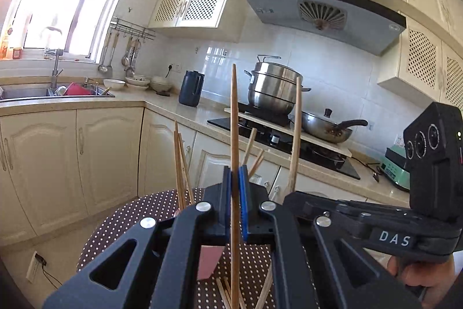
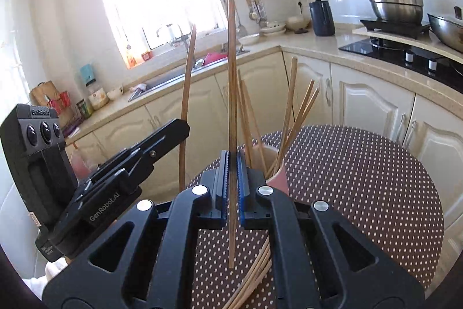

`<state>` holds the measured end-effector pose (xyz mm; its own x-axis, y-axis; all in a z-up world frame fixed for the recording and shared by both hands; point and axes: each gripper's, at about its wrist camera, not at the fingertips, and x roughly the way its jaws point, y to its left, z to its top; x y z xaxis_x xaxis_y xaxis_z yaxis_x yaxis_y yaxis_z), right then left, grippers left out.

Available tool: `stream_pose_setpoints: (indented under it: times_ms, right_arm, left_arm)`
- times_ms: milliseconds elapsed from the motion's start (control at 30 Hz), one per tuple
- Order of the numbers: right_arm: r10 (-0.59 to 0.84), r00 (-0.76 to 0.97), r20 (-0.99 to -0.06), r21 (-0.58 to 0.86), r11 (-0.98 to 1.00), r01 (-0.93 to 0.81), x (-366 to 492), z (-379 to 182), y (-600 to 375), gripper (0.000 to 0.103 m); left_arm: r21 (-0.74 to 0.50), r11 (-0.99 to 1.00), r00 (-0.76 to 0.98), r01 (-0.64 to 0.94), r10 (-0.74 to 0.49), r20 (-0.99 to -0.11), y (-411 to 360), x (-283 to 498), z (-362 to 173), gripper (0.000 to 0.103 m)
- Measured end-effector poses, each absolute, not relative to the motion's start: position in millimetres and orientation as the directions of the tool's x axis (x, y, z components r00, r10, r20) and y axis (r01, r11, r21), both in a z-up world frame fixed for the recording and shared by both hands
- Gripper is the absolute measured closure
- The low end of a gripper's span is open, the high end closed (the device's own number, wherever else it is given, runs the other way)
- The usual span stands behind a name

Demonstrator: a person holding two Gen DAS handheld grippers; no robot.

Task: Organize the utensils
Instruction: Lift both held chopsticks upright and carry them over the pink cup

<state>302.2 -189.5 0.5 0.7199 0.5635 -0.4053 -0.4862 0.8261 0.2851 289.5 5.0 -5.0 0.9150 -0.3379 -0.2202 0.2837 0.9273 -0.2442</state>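
My left gripper (image 1: 235, 187) is shut on one wooden chopstick (image 1: 234, 135) and holds it upright over the dotted round table (image 1: 130, 216). My right gripper (image 2: 231, 173) is shut on another wooden chopstick (image 2: 231, 77), also upright. A pink holder cup (image 2: 279, 178) just beyond the right gripper holds several chopsticks (image 2: 301, 112). In the left wrist view only a part of the pink cup (image 1: 209, 259) shows under the fingers. Loose chopsticks (image 2: 254, 277) lie on the table below the grippers. The left gripper (image 2: 162, 135) shows at the left of the right wrist view; the right gripper (image 1: 295, 199) at the right of the left one.
Cream cabinets (image 1: 86, 158) and a counter ring the table. A stove (image 1: 289, 141) carries a steel steamer pot (image 1: 275, 89) and a wok (image 1: 327, 129). A dark kettle (image 1: 191, 89), bowls (image 1: 139, 81) and a sink (image 1: 52, 93) stand along the counter.
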Motion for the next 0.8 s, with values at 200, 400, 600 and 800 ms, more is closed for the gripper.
stream_pose_setpoints:
  times_ms: [200,400,600,800]
  right_arm:
    - [0.556,0.756,-0.346,0.289,0.829,-0.478,327,5,-184,0.097]
    - [0.524,0.806,-0.274,0.264,0.847,-0.461,346,12,-179,0.097]
    - [0.502,0.833,-0.234,0.240,0.860,-0.450,361,12,-175,0.097]
    - [0.491,0.835,-0.247,0.219,0.868,-0.446,368,2,-170,0.097]
  left_arm:
    - [-0.279,0.923,0.928,0.264,-0.322,-0.186,15,322,-7,0.097]
    - [-0.284,0.927,0.952,0.244,-0.285,-0.112,16,341,-4,0.097]
    - [-0.289,0.931,0.963,0.224,-0.256,-0.080,17,360,-7,0.097]
    - [-0.314,0.932,0.971,0.184,-0.222,-0.091,22,373,-23,0.097]
